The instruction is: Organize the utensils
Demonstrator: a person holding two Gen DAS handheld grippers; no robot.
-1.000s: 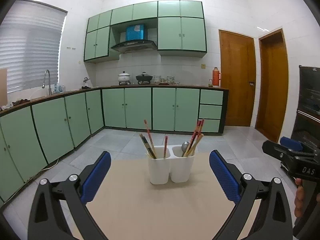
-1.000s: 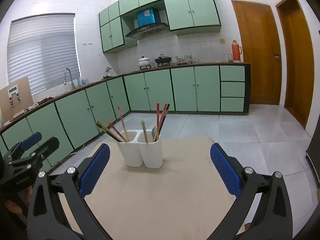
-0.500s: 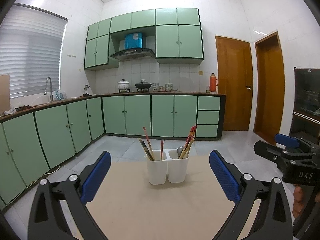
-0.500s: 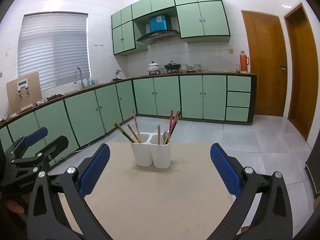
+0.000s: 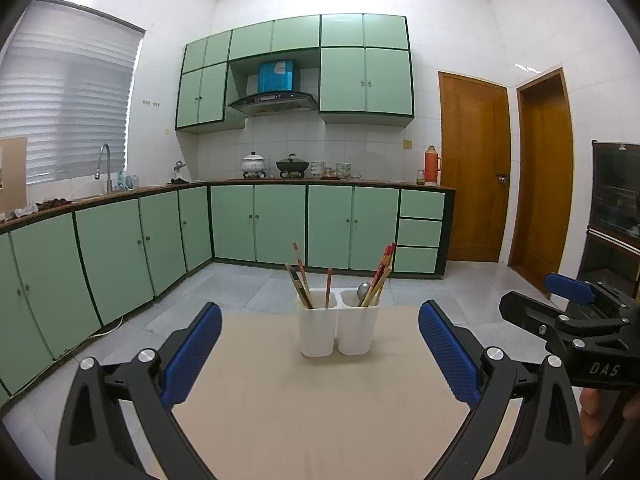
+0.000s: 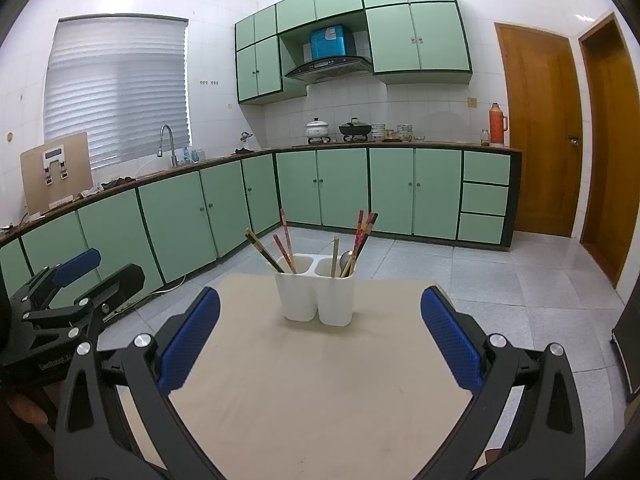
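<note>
A white two-compartment utensil holder (image 5: pixel 338 330) stands near the far edge of a beige table (image 5: pixel 320 420); it also shows in the right wrist view (image 6: pixel 316 296). Its left compartment holds several chopsticks (image 5: pixel 300 284). Its right compartment holds a metal spoon (image 5: pixel 363 292) and red chopsticks (image 5: pixel 382 270). My left gripper (image 5: pixel 320 354) is open and empty, well back from the holder. My right gripper (image 6: pixel 320 336) is open and empty, also back from the holder. Each gripper shows at the edge of the other's view, the right one (image 5: pixel 572 320) and the left one (image 6: pixel 60 300).
Green kitchen cabinets (image 5: pixel 256 224) run along the back and left walls, with a sink tap (image 5: pixel 104 160) and pots (image 5: pixel 252 164) on the counter. Two wooden doors (image 5: pixel 472 168) are at the right. A dark cabinet (image 5: pixel 616 216) stands at the far right. Tiled floor surrounds the table.
Both grippers have drawn back and risen from the holder, which now looks smaller and farther. Both stay open and empty.
</note>
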